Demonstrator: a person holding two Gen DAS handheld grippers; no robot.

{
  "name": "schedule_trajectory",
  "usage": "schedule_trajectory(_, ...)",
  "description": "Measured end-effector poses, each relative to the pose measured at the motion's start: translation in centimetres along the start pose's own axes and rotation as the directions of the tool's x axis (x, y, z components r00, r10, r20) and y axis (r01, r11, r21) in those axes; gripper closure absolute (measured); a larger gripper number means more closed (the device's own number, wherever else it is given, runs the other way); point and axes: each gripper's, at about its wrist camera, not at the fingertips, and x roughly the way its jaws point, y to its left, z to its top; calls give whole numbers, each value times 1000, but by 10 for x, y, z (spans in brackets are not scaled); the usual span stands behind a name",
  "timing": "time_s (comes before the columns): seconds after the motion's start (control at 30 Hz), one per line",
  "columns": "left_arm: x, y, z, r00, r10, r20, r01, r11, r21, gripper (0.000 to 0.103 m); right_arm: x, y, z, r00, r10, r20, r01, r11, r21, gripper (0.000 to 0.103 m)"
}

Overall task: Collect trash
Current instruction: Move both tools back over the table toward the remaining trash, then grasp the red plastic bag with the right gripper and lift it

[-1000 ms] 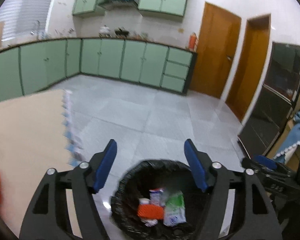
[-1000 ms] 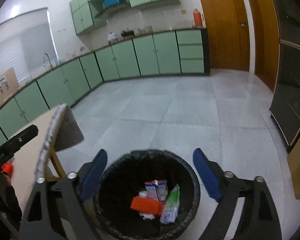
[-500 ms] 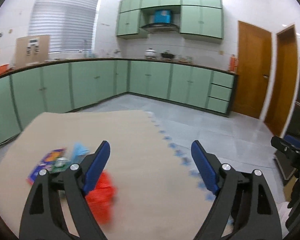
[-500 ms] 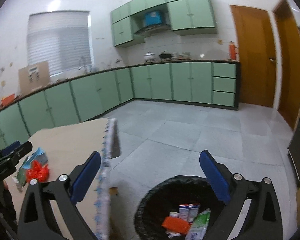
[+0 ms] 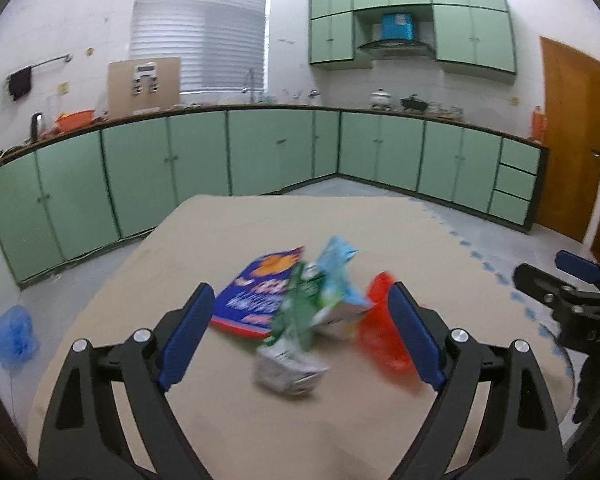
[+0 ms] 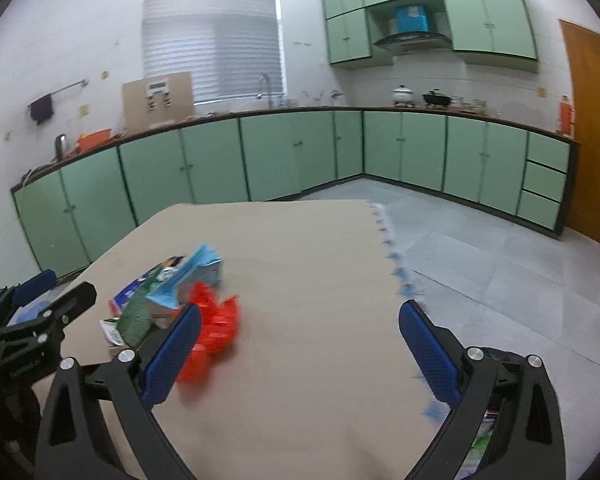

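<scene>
So I'm hovering both grippers over the table (image 5: 228, 432), facing the little heap of trash that's left on it. My left gripper (image 5: 300, 336) is opening up as I type — nothing between the pads, the pile is just showing in the gap ahead of them. My right gripper (image 6: 300, 352) is standing wide open and empty too, pointing at bare tabletop with the pile off to its left.

The pile is sitting near the middle of the table: a blue snack bag (image 5: 260, 292) lying flat, a green wrapper (image 5: 294, 312) draped over a white crumpled carton (image 5: 288, 372), a light blue carton (image 5: 336, 280) leaning on top, and a red crinkly wrapper (image 5: 380, 336) just beside them on the right.

What's worrying me:
- everything is overlapping, so closing on one piece is probably going to drag or flip its neighbours, maybe off the edge
- the flat blue bag is giving the pads nothing to bite on — they could just be skating over it
- the red wrapper looks thin and slippery, likely to slide out of a loose pinch
- both grippers are close together, so reaching for the same spot is asking for a clash

Labels: the packaging is motion-blurred, so I'm not reading any brand. The only writing is on the grippers' bodies, and it's too small to make out.
</scene>
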Motion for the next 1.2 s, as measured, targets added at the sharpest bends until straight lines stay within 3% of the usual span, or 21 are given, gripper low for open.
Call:
schedule_trajectory(0.27, 3, 44, -18, 998, 60, -28, -61, 997, -45, 18, 35, 48, -15, 999, 17, -50, -19, 999, -41, 7)
schedule_trajectory(0.6, 10, 61, -32, 997, 62, -56, -66, 995, -70, 18, 56, 64, -24, 991, 25, -134, -33, 998, -57, 16)
schedule_trajectory(0.8, 14, 58, -37, 997, 45, -67, -50, 996, -72, 18, 70, 65, -30, 977, 62, -202, -73, 996, -46, 34)
schedule_trajectory(1.03, 18, 52, -39, 997, 29, -76, -34, 997, -73, 18, 78, 57, -39, 950, 151, -272, -155, 988, 6, 70)
schedule_trajectory(1.2, 21, 45, -38, 997, 16, -76, -22, 997, -69, 18, 74, 55, -39, 946, 175, -272, -180, 984, 6, 78)
